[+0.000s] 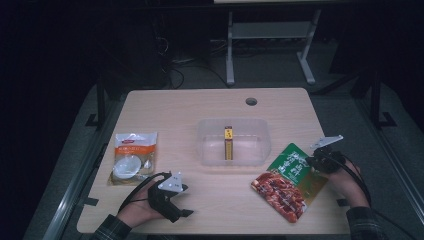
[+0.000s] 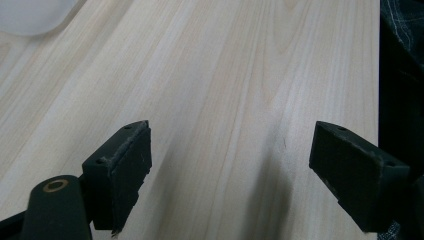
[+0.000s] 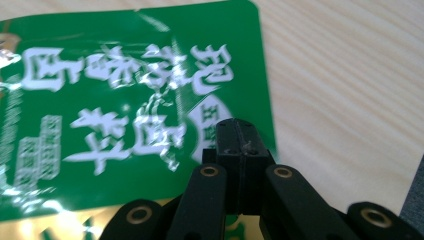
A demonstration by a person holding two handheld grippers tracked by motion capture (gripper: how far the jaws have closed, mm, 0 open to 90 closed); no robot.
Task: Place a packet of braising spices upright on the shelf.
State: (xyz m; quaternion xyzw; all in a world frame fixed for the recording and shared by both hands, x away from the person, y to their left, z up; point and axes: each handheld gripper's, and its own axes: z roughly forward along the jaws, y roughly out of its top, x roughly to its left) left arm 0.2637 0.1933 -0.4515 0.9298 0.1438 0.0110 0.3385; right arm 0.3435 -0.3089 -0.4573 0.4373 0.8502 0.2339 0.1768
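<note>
Dim overall, with the table (image 1: 200,210) lit from above and the room behind nearly black. White glare across the green pouch (image 3: 125,100), its print soft and slightly blurred. Faint jaw shadows on the wood, close parts out of focus.

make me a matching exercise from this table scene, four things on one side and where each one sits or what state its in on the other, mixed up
Things:
1. green pouch
2. white packet
3. yellow stick
4. left gripper

Places or states:
A. inside the clear tub
B. jaws wide apart over bare wood
C. at the table's left edge, flat
D. at the table's right, its edge pinched by the right gripper

Pairs: 1-D, 2-C, 3-A, 4-B
</note>
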